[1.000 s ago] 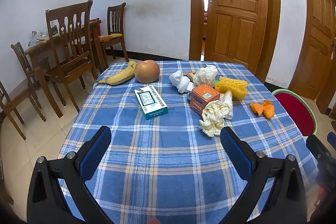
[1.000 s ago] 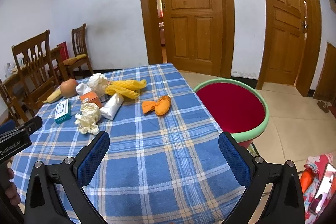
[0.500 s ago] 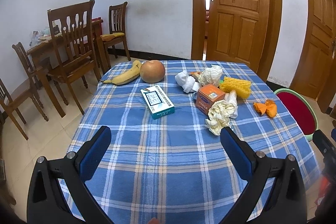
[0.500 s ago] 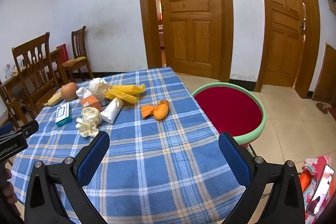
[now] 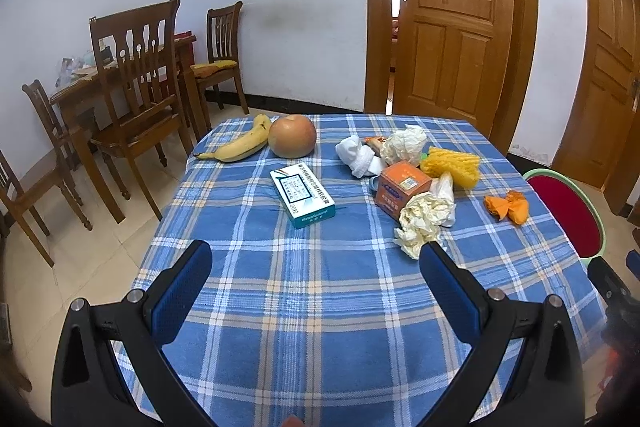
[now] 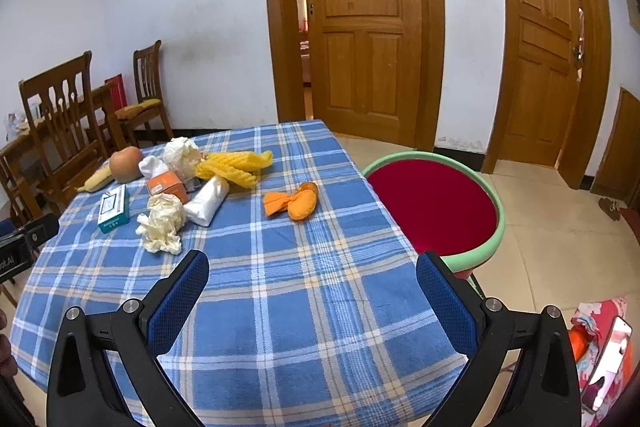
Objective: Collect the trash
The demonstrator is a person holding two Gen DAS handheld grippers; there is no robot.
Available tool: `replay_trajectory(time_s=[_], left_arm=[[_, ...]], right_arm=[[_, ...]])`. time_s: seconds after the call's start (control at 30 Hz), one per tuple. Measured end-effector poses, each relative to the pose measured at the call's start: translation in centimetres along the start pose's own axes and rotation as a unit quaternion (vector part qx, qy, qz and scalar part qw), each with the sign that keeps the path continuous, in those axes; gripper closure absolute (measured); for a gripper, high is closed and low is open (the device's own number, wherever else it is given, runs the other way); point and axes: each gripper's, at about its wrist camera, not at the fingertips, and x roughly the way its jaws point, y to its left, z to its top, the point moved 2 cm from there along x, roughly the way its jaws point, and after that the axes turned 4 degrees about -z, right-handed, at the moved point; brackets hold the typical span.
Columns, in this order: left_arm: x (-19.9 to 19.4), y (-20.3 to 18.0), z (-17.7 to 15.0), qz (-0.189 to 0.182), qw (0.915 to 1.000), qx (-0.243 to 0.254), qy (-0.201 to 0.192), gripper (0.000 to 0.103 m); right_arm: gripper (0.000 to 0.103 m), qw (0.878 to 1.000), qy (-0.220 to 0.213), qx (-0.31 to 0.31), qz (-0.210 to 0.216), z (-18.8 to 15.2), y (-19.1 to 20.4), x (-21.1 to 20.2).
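Both tools, left (image 5: 316, 263) and right (image 6: 312, 263), gaped, empty, over the near edge. Trash: crumpled tissue (image 5: 424, 223) mid-tabletop, peel (image 6: 292, 203) toward the right edge beside bin (image 6: 496, 207). Best: straddle tissue squarely, pinch low.

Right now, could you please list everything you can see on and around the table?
banana: 1, yellow, far left corner of the table
round fruit: 1, orange-brown, touching the banana
flat box: 1, white and teal, mid table
small box: 1, orange, right of the flat box
crumpled tissue: 1, cream, in front of the small box
white wads: 2, far side of the pile
foam net: 1, yellow, far right
peel: 1, orange, near the right edge
basin: 1, red with green rim, beside the table
tablecloth: 1, blue plaid
chairs: several, brown, left
left gripper: jaws open
right gripper: jaws open
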Motion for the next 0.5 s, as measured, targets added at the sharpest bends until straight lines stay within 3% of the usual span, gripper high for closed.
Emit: replay_trajectory(time_s=[0.5], left_arm=[[1.7,1.6,0.7,0.011,0.9998,-0.008,0.012,0.001]], right_arm=[[0.000,1.000,0.014,-0.014,0.002,0.7,0.1,1.4]])
